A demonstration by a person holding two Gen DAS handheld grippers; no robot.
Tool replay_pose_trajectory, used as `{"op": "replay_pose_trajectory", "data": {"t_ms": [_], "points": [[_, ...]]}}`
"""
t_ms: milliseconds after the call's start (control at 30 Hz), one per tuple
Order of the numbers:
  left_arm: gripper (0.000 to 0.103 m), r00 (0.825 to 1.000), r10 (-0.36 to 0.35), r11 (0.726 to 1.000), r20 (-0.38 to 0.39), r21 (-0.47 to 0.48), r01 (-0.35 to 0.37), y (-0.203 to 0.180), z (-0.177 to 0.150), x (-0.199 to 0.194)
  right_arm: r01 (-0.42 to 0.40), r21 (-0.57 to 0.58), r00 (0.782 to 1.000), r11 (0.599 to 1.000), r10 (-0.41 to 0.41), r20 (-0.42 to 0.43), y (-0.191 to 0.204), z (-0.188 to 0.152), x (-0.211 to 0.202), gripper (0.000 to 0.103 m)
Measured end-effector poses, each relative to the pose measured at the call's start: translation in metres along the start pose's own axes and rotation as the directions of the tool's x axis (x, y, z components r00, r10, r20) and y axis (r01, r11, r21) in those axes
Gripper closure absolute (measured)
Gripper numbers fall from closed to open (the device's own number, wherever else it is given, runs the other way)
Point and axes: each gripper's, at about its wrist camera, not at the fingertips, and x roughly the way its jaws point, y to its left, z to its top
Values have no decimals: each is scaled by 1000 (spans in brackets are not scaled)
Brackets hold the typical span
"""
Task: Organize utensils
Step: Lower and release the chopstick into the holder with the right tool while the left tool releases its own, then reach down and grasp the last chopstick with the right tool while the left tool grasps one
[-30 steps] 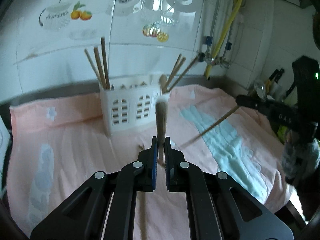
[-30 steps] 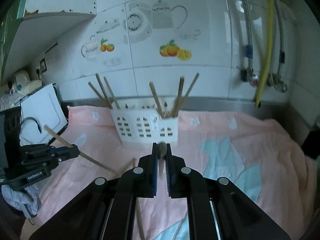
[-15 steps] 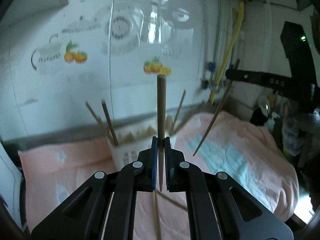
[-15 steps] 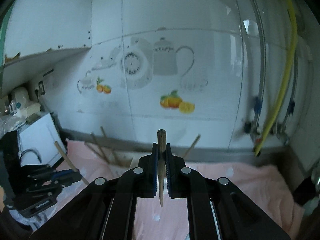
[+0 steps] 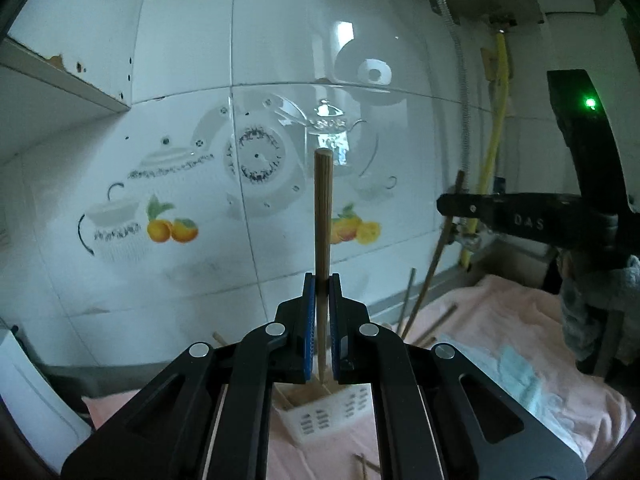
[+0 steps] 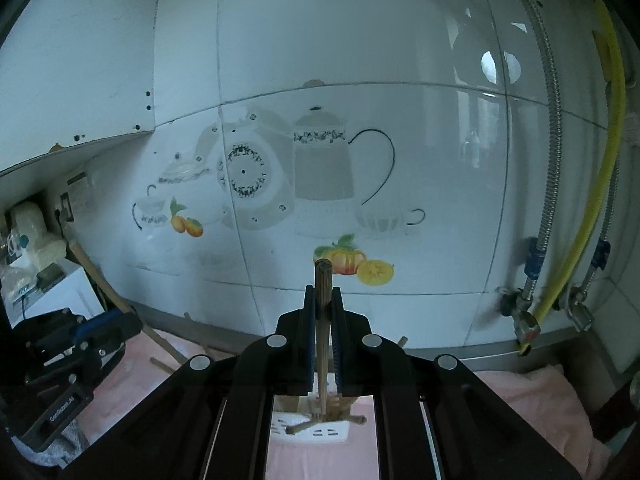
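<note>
My left gripper [image 5: 320,280] is shut on a wooden chopstick [image 5: 322,208] held upright, its lower tip just above the white slotted utensil holder [image 5: 332,408] on the pink towel. My right gripper [image 6: 323,294] is shut on another wooden chopstick [image 6: 322,280], also upright, over the same holder [image 6: 316,428], which has several chopsticks in it. The right gripper shows at the right of the left wrist view [image 5: 520,220] with its chopstick [image 5: 440,252] slanting down. The left gripper shows at the left of the right wrist view [image 6: 68,360].
A tiled wall with teapot and fruit decals [image 6: 324,168] stands close behind the holder. Pipes and a yellow hose [image 6: 600,184] run down the wall at the right. A pink towel [image 5: 520,344] covers the counter. Loose chopsticks [image 5: 364,464] lie on the towel.
Both grippers have risen and tilted up from the towel toward the wall. Each chopstick now stands upright over the holder instead of pointing low across the towel.
</note>
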Motion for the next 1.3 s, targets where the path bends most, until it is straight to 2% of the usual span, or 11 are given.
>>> {"op": "replay_pose_trajectory", "data": {"t_ms": [233, 567, 700, 1000, 1067, 1200, 1300], "points": [[98, 998, 41, 999, -49, -18, -42, 12, -16, 33, 4, 3, 999, 1000, -4, -40, -4, -11, 25, 96], [97, 989, 24, 997, -149, -69, -34, 25, -52, 59, 8, 0, 994, 1000, -8, -108, -8, -38, 48, 96], [96, 986, 19, 997, -166, -73, -32, 27, -60, 63, 8, 3, 992, 1000, -8, -128, -8, -46, 53, 96], [92, 989, 17, 997, -148, -76, -29, 26, -54, 50, 4, 9, 993, 1000, -3, -118, -7, -49, 43, 95], [83, 991, 21, 997, -134, -75, -32, 25, -52, 41, 4, 4, 995, 1000, -4, -104, -5, -50, 33, 94], [81, 994, 13, 996, -108, -82, -22, 22, -51, 20, 0, -4, 997, 1000, -1, -78, -2, -55, 11, 89], [71, 994, 11, 996, -104, -85, -20, 20, -57, 3, -12, 0, 998, 1000, 12, -68, 0, -65, -9, 86]]}}
